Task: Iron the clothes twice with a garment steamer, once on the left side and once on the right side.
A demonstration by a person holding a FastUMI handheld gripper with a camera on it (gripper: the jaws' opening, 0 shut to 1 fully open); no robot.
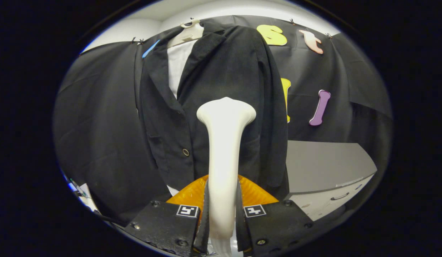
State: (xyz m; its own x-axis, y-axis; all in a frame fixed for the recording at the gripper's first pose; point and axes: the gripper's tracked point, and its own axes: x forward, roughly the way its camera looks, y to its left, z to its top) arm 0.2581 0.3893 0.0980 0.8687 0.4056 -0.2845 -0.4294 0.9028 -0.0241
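Steamer (224, 157), white and flared at its head, is standing upright at frame centre, its neck pinched on both sides by the gripper (222, 214) fingers, jaws nearly closed around it. Its head is sitting against the black jacket (221, 71) hanging on a white hanger (189, 32) at upper centre, right of the jacket's button (185, 152).

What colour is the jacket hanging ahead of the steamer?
Black jacket, gripper view; tongs shut on steamer.
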